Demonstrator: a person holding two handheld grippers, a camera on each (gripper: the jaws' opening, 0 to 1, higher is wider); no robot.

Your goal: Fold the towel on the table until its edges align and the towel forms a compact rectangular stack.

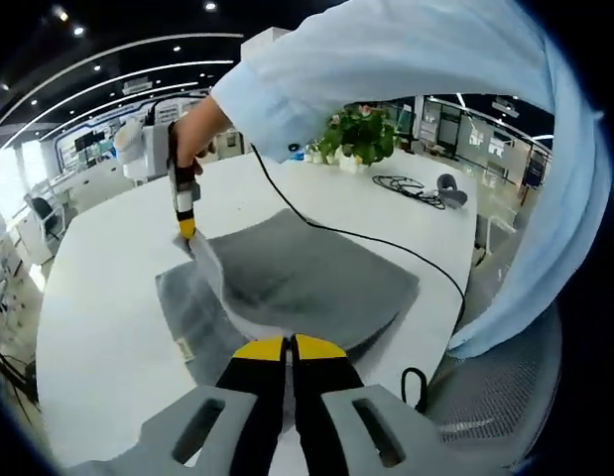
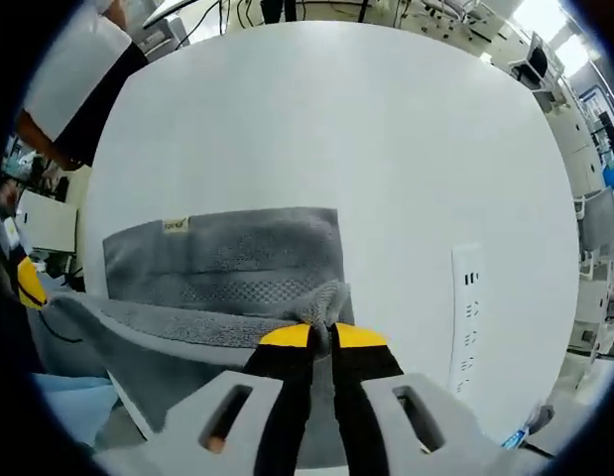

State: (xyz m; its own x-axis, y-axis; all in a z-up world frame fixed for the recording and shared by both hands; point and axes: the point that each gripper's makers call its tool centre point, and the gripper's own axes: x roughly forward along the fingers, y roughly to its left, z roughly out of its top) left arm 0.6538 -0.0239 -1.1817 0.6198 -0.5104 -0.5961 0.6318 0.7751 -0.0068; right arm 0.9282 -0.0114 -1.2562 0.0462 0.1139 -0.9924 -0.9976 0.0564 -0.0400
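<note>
A grey towel lies on the white table, with its near edge lifted. In the left gripper view my left gripper is shut on that near edge. A hand holds my right gripper farther off, pinching another raised corner. In the right gripper view my right gripper is shut on a bunched corner of the towel. The lifted edge stretches left toward the yellow tip of the left gripper. A small label shows on the towel's flat far layer.
A black cable runs across the towel and table. A potted plant and coiled cables stand at the far edge. A light blue sleeve arches overhead. A socket panel sits in the tabletop right of the towel.
</note>
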